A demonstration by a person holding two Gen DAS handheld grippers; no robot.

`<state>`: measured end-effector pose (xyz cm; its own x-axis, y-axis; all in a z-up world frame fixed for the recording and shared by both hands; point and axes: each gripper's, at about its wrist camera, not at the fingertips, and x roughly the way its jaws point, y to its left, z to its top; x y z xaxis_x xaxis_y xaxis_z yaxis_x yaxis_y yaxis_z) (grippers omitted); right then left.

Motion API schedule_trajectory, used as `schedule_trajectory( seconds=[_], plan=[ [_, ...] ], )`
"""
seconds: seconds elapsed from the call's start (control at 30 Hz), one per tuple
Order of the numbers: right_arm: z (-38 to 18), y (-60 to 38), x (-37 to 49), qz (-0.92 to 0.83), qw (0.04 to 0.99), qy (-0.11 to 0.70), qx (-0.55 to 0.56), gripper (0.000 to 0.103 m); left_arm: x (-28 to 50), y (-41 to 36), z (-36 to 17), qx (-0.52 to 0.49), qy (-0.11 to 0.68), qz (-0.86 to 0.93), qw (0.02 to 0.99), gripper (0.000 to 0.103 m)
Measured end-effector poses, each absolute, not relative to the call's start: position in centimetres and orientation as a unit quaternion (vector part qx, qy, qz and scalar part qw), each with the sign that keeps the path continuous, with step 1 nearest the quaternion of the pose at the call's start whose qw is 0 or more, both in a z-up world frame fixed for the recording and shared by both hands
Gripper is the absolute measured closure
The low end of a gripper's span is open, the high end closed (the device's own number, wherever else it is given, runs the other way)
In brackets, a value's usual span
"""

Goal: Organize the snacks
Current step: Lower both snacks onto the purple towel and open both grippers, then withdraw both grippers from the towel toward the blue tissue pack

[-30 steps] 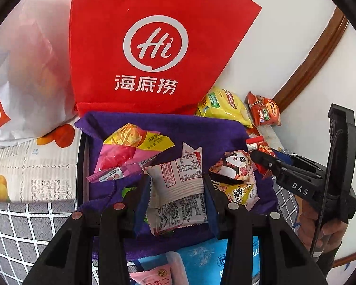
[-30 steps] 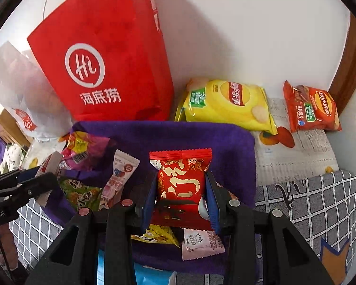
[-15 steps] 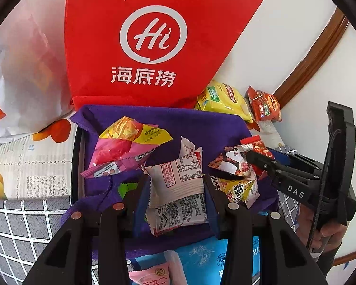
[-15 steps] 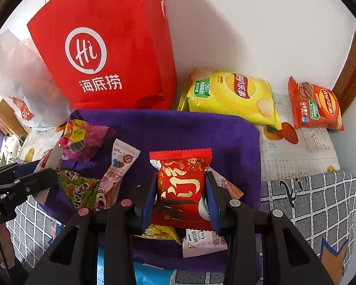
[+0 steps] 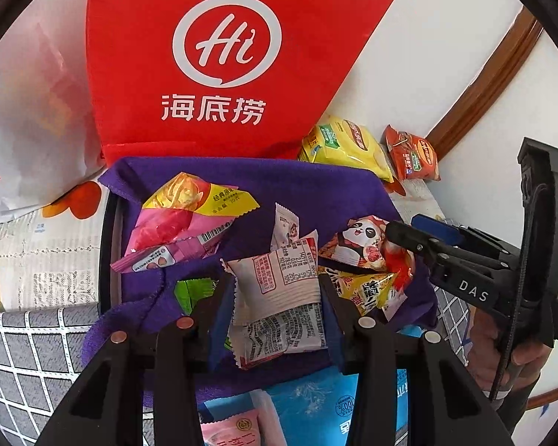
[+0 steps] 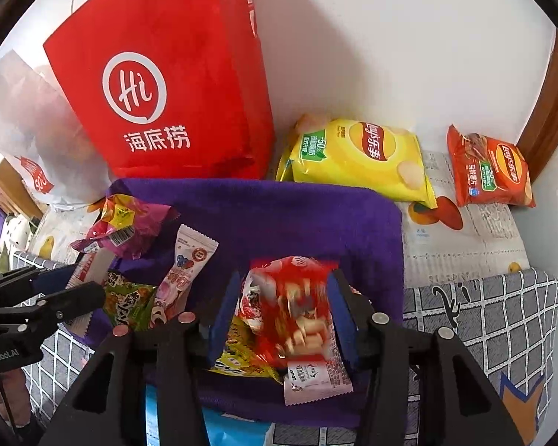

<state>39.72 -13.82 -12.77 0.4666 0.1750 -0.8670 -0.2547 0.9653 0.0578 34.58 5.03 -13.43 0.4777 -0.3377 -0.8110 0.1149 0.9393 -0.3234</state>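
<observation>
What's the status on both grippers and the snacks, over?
Left gripper shut on white packet. Right gripper opening, red packet dropping onto purple cloth. Nothing blocking.

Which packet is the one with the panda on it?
Find the big red bag against the wall; a purple towel lies before it. On the towel's right side, beside the black claw, lies the panda packet, the only one with a cartoon face.

"hi 海底捞" on the red bag (image 5: 219, 63), "das" on the right hand-held gripper (image 5: 409, 236)
</observation>
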Motion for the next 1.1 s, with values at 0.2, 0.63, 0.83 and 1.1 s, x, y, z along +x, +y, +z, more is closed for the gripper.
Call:
schedule_trajectory(
  seconds=[0.2, 0.63, 0.83, 1.1],
  plan=[
    [-12.0, -13.9, 39.4, 0.125, 0.86, 0.493, -0.031, 0.053, 34.6, 4.9, -13.5, -0.111, 0.494, -0.136, 0.852, 0.06],
    [-10.3, -13.8, 38.6, 0.132, 0.872, 0.471, -0.025, 0.053, 34.4, 4.9, -13.2, -0.115, 0.488, -0.147, 0.853, 0.056],
    [-10.0, -14.1, 38.6, 0.133, 0.873, 0.469, -0.012, 0.053, 34.2, 5.0, -12.9, -0.116, 0.484, -0.15, 0.854, 0.054],
    [-9.4, -14.2, 38.5, 0.132, 0.877, 0.462, -0.006, 0.053, 33.8, 5.2, -11.8, -0.109, 0.474, -0.146, 0.862, 0.039]
  ],
)
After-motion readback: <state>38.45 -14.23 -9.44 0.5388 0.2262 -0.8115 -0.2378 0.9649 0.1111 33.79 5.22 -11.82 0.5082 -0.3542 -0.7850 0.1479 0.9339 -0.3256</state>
